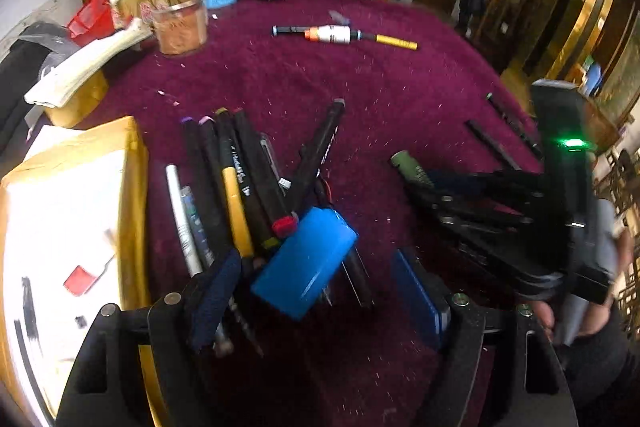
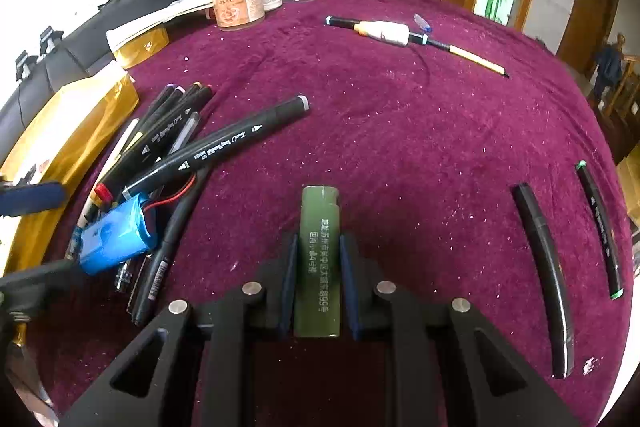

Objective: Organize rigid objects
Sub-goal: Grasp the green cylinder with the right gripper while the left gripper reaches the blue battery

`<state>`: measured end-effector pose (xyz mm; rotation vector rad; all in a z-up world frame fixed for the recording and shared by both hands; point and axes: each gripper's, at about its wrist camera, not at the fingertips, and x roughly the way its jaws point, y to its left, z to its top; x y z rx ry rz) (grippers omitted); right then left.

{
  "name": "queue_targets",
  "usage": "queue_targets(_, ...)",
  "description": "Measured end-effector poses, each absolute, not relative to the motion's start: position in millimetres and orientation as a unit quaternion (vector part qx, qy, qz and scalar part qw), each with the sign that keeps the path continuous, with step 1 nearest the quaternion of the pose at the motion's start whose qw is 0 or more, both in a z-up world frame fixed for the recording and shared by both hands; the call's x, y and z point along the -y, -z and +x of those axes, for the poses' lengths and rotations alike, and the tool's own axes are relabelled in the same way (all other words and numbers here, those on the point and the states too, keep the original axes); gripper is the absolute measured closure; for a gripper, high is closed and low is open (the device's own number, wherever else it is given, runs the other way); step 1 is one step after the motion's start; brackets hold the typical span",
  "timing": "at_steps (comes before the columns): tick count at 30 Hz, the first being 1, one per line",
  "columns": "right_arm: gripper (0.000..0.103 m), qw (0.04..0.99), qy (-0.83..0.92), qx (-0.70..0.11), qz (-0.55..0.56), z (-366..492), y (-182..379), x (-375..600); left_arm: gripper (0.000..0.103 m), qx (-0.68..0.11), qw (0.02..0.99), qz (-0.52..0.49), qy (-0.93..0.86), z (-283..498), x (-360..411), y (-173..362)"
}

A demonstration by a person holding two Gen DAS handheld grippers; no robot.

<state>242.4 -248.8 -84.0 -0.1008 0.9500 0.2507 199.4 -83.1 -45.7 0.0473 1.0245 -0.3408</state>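
Observation:
On the purple table cloth (image 1: 400,83) lies a pile of black markers and pens (image 1: 240,179), with a blue battery pack (image 1: 304,263) on its near end. My left gripper (image 1: 316,267) hangs open over it, the battery between its fingers; the left pad (image 1: 216,299) is beside the battery and the right pad (image 1: 420,291) stands apart. My right gripper (image 2: 319,241) is shut on a green lighter (image 2: 318,259), which points away from me. In the left wrist view the right gripper (image 1: 416,179) sits to the right with the lighter (image 1: 406,165) sticking out.
Two black markers (image 2: 544,267) lie at the right near the table's edge. A white bottle and pens (image 2: 384,31) lie in a row at the far side. Jars (image 2: 240,3) stand at the back left and gold boxes (image 1: 68,227) line the left side.

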Motion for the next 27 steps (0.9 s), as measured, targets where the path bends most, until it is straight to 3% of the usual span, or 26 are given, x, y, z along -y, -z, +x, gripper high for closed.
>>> queue_targets(5,0.083,0.878,-0.119,-0.460,-0.049,241,84,247,0.037,-0.516,0.845,0.030,0.134,213,88,66)
queue_targets(9,0.083,0.878,-0.119,-0.462,-0.040,239,83,249,0.060,-0.510,0.846,0.053,0.144,200,93,65)
queue_targets(19,0.083,0.878,-0.117,-0.464,-0.007,239,84,255,0.058,-0.520,0.835,0.039,0.176,161,93,71)
queue_targets(27,0.083,0.878,-0.117,-0.464,0.007,239,84,257,0.063,-0.503,0.845,0.022,0.181,142,93,66)
